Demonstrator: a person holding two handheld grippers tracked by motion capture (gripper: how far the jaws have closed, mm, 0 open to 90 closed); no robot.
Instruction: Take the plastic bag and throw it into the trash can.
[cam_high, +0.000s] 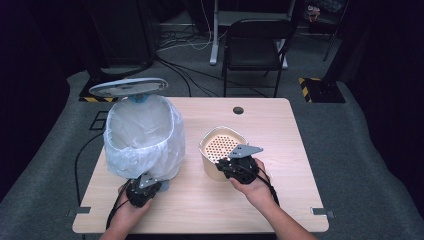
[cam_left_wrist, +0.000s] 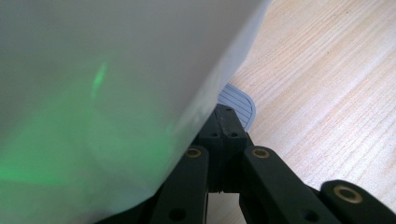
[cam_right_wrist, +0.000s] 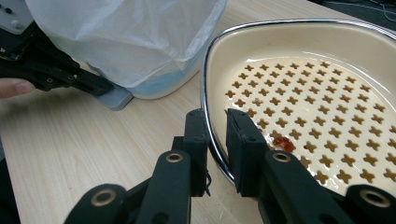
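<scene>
The wooden table (cam_high: 280, 150) carries a pedal bin (cam_high: 145, 137) lined with a white plastic bag (cam_high: 142, 125), its grey lid (cam_high: 129, 86) raised; the bag hides the bin's inside and most of its body. Right of it, just beside, stands a cream strainer basket (cam_high: 220, 150) with a metal rim and perforated floor. In the right gripper view a small red scrap (cam_right_wrist: 283, 143) lies on the perforations; what it is cannot be made out. The right gripper (cam_right_wrist: 217, 133) straddles the basket's near rim, jaws clamped on it. The left gripper (cam_left_wrist: 225, 122) sits at the bin's foot, jaws together beside the grey pedal (cam_left_wrist: 238, 105); the bag covers much of that view.
</scene>
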